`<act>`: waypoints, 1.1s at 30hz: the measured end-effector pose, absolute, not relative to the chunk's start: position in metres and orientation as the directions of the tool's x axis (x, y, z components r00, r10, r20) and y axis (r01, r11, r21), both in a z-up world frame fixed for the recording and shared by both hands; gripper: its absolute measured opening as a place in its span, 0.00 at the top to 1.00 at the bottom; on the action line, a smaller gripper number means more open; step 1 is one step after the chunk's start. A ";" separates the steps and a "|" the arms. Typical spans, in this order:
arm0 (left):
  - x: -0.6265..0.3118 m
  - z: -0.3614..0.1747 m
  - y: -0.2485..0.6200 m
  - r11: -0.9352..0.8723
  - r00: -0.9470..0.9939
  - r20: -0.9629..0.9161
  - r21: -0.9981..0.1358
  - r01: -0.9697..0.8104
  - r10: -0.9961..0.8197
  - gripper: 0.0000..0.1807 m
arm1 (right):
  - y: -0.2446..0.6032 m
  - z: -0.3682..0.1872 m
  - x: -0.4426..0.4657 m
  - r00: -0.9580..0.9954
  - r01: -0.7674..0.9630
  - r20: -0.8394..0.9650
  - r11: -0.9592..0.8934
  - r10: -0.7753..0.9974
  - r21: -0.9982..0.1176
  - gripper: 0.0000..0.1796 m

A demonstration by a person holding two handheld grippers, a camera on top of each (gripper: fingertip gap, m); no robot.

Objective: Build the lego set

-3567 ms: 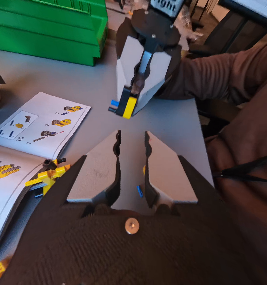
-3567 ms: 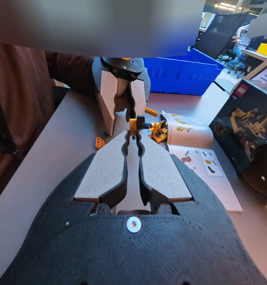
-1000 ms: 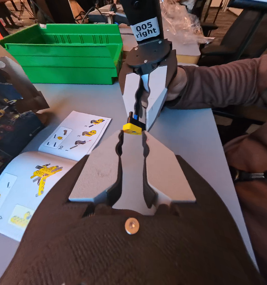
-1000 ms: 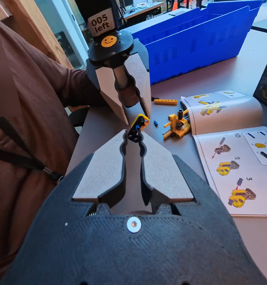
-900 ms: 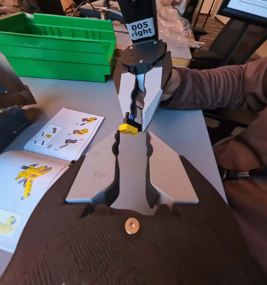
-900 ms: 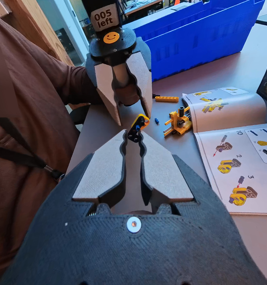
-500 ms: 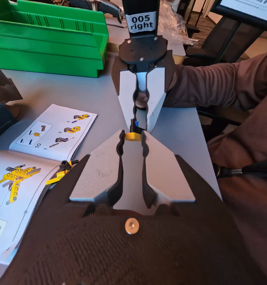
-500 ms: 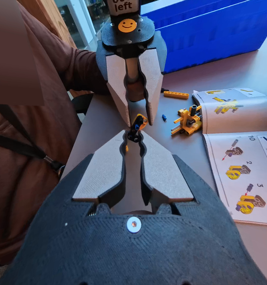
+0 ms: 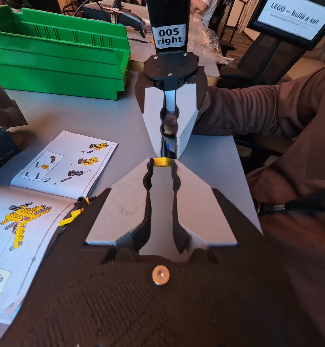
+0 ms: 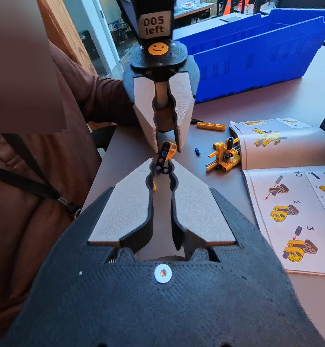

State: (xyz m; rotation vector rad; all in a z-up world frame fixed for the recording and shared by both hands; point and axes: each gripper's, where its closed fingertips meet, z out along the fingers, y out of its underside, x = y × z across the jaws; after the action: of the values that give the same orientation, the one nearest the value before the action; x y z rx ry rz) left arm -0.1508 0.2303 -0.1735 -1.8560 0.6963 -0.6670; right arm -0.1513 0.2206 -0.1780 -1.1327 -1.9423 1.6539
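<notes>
My right gripper is shut on a black angled beam with a blue pin in it and a yellow piece on its far end. My left gripper faces it tip to tip, its jaws closed on that yellow piece. Both hold the small assembly above the grey table. The right gripper also shows in the left wrist view, and the left gripper in the right wrist view. The open instruction booklet lies beside them.
A partly built yellow assembly lies by the booklet's fold, with a loose blue pin and a long yellow beam nearby. A small orange piece lies under my right gripper. A green bin and a blue bin stand at the table's ends. The tips of both grippers are at nearly the same place.
The left gripper was open and apart from the assembly. It has moved up to the right gripper's tips and narrowed onto the yellow piece. The right gripper kept its hold.
</notes>
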 end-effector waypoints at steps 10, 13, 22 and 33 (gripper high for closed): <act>-0.151 -0.186 0.235 -0.300 0.726 -0.019 -0.903 -0.307 -0.688 0.92 | 0.225 -0.180 -0.158 -0.587 0.345 -0.235 -0.023 0.775 -0.938 0.98; -0.152 -0.185 0.236 -0.292 0.735 -0.031 -0.905 -0.308 -0.678 0.92 | 0.227 -0.180 -0.159 -0.577 0.343 -0.229 -0.022 0.784 -0.939 0.98; -0.149 -0.189 0.237 -0.274 0.729 -0.043 -0.910 -0.310 -0.683 0.92 | 0.226 -0.185 -0.158 -0.571 0.355 -0.206 0.012 0.795 -0.935 0.98; -0.151 -0.178 0.237 -0.269 0.736 0.020 -0.937 -0.221 -0.676 0.92 | 0.229 -0.174 -0.158 -0.573 0.346 -0.307 -0.116 0.760 -0.931 0.98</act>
State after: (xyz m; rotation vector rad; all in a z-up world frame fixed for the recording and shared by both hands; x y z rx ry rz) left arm -0.1512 0.2371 -0.1780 -1.8319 0.6986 -0.5135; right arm -0.1577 0.2286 -0.1736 -1.2215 -1.8272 1.7367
